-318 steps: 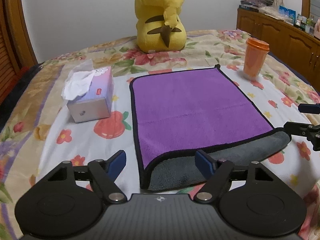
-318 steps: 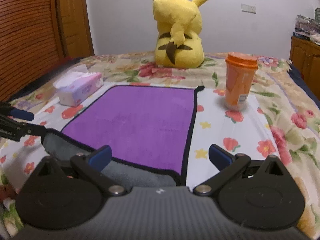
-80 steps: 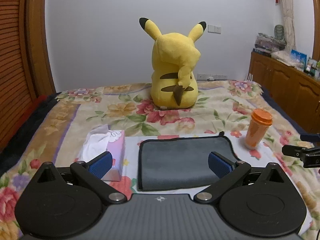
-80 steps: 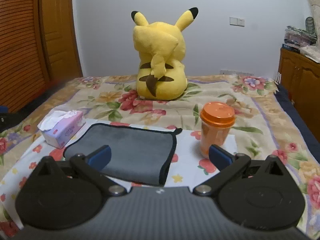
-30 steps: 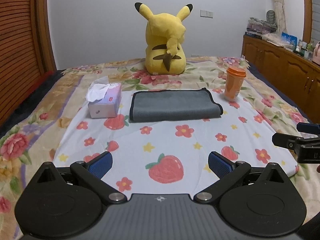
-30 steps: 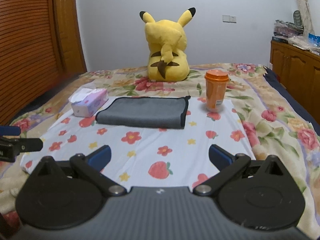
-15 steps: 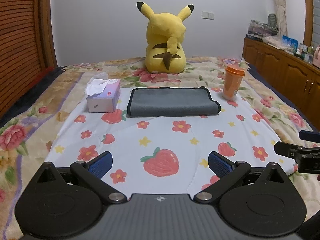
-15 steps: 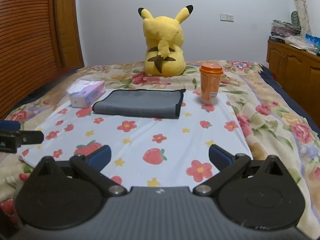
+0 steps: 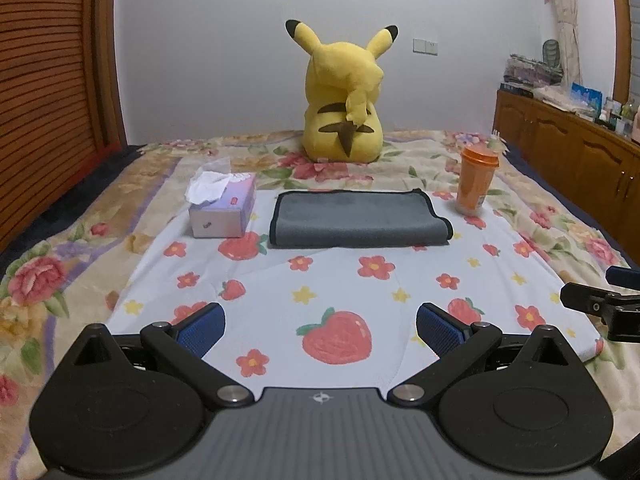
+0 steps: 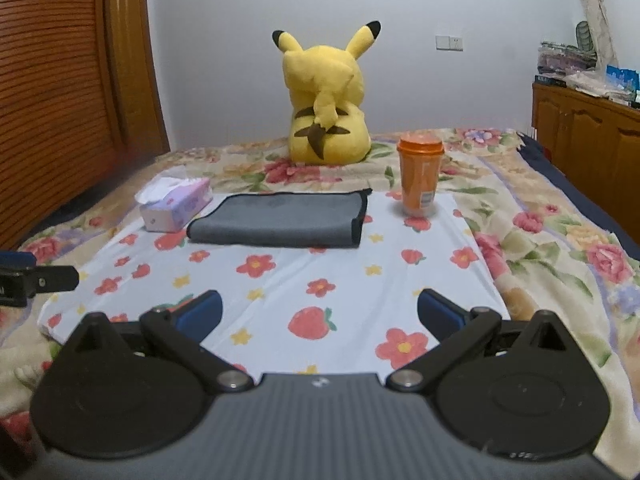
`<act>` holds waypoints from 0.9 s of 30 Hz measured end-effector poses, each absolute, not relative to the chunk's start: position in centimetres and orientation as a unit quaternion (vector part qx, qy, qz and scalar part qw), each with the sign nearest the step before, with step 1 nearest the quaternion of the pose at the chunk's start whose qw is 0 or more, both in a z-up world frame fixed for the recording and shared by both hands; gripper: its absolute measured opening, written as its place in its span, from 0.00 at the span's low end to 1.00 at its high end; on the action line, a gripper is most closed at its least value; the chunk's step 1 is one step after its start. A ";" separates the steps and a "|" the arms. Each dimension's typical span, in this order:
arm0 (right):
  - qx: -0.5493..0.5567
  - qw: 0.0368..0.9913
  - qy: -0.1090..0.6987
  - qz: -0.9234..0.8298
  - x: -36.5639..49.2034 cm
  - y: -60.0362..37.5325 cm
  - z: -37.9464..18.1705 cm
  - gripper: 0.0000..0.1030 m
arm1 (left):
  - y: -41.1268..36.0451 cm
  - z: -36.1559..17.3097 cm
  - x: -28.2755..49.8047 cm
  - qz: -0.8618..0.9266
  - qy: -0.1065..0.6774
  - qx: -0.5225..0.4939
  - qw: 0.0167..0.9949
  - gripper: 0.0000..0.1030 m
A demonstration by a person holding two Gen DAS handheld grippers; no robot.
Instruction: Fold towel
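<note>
The towel (image 9: 356, 220) lies folded, grey side up with a black hem, flat on the white flowered sheet (image 9: 372, 280) in the middle of the bed. It also shows in the right wrist view (image 10: 280, 220). My left gripper (image 9: 320, 326) is open and empty, well back from the towel near the sheet's front edge. My right gripper (image 10: 318, 314) is open and empty, likewise far in front of the towel. The right gripper's tip (image 9: 592, 304) shows at the left wrist view's right edge. The left gripper's tip (image 10: 36, 280) shows at the right wrist view's left edge.
A tissue box (image 9: 222, 210) stands just left of the towel. An orange lidded cup (image 9: 476, 184) stands to its right. A yellow Pikachu plush (image 9: 344, 96) sits behind. Wooden cabinets (image 9: 568, 148) line the right side and a slatted wooden wall (image 9: 48, 80) the left.
Both grippers have drawn slightly further back and lower over the last second; the towel lies still and looks a little farther off. Both stay open.
</note>
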State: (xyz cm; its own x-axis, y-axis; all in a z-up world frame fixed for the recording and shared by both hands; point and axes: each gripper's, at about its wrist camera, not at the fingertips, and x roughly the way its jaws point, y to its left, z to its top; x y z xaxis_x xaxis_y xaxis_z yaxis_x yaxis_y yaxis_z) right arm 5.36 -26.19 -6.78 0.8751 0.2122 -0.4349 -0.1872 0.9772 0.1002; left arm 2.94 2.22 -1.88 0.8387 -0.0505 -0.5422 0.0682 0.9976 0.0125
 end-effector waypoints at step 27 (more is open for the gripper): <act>0.041 0.978 0.184 0.084 4.8 -27.3 -5.9 1.00 | 1.9 -0.9 1.9 -0.027 0.228 0.035 0.973 1.00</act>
